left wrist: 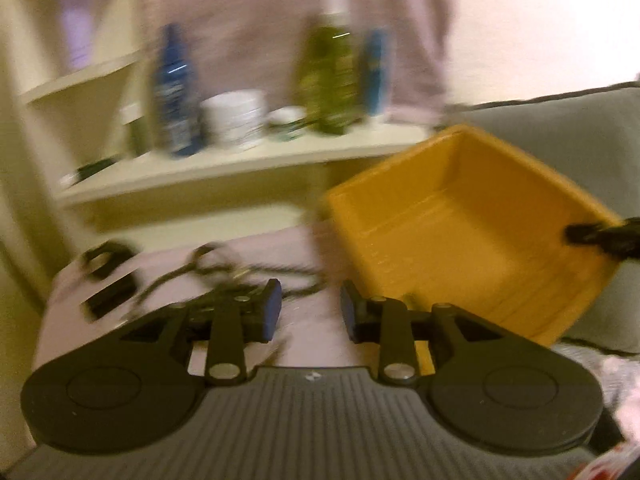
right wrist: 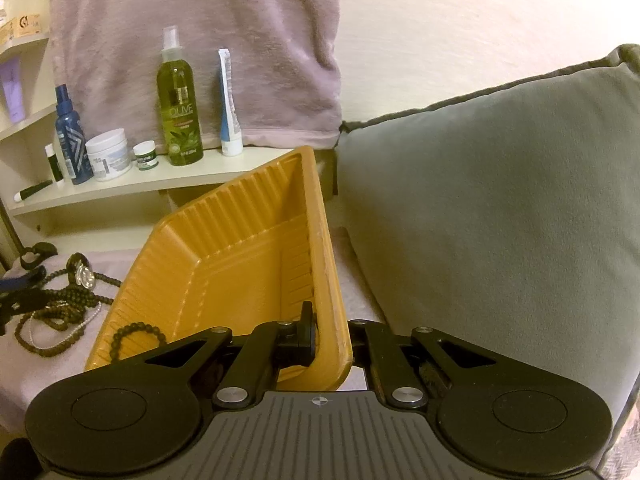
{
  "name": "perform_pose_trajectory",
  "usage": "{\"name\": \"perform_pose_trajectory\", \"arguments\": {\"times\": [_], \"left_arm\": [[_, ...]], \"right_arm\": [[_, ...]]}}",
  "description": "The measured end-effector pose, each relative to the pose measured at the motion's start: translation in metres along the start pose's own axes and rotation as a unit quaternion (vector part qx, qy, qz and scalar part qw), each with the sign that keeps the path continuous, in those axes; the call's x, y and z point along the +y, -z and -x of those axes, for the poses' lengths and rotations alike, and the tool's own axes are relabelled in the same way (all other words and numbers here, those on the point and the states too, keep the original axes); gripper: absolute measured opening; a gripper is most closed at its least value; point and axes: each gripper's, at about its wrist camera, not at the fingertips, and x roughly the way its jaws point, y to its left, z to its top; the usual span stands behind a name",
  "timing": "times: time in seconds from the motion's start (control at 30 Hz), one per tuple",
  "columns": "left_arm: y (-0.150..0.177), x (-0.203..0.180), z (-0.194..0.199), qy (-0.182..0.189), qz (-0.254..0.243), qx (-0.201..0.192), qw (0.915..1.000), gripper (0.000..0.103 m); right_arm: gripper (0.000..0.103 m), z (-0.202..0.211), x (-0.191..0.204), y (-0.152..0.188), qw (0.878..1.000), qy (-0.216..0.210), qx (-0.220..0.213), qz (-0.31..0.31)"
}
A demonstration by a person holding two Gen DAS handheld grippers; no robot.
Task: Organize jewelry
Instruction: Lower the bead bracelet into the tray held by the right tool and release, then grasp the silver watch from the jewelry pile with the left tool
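Jewelry: tangled bead necklaces [right wrist: 60, 312] heaped at lower left on a pale cloth-covered surface; one dark bracelet [right wrist: 138, 338] already inside the orange tray [right wrist: 224, 264]. Left gripper [left wrist: 308, 308] fingers parted, empty, nearing the heap. Right gripper [right wrist: 332, 340] fingers clamped on the tray rim, tilting it toward the heap. Shelf [right wrist: 132, 184] of toiletries behind; grey cushion [right wrist: 500, 200] right.

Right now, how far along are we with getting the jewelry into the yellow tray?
Done: one dark bead bracelet already lies inside the yellow tray. In hand: the right gripper is clamped on the tray's rim, holding it tilted; the left gripper, jaws apart with nothing between them, hovers over the pile. Left: the tangled bead necklaces and a silver pendant on the pink cloth.
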Motion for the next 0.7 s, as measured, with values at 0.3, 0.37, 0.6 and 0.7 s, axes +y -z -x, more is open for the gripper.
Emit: {"name": "perform_pose_trajectory", "arguments": {"times": [0.3,0.37,0.6,0.7], "left_arm": [[0.04,0.064,-0.003,-0.086,0.022,0.033,0.9955,0.029],[0.043,0.069,-0.007,-0.089,0.026,0.039,0.9949,0.029],[0.046,0.071,-0.028,-0.087,0.024,0.05,0.9946,0.029],[0.045,0.073,-0.037,-0.088,0.03,0.049,0.9945,0.029]], "right_arm": [[0.005,-0.002,-0.004,0.001,1.0,0.001,0.005,-0.003],[0.005,-0.003,-0.004,0.001,1.0,0.002,0.006,-0.002],[0.005,-0.004,-0.003,-0.001,1.0,0.002,0.007,0.001],[0.005,-0.005,-0.003,-0.001,1.0,0.004,0.009,0.003]]}}
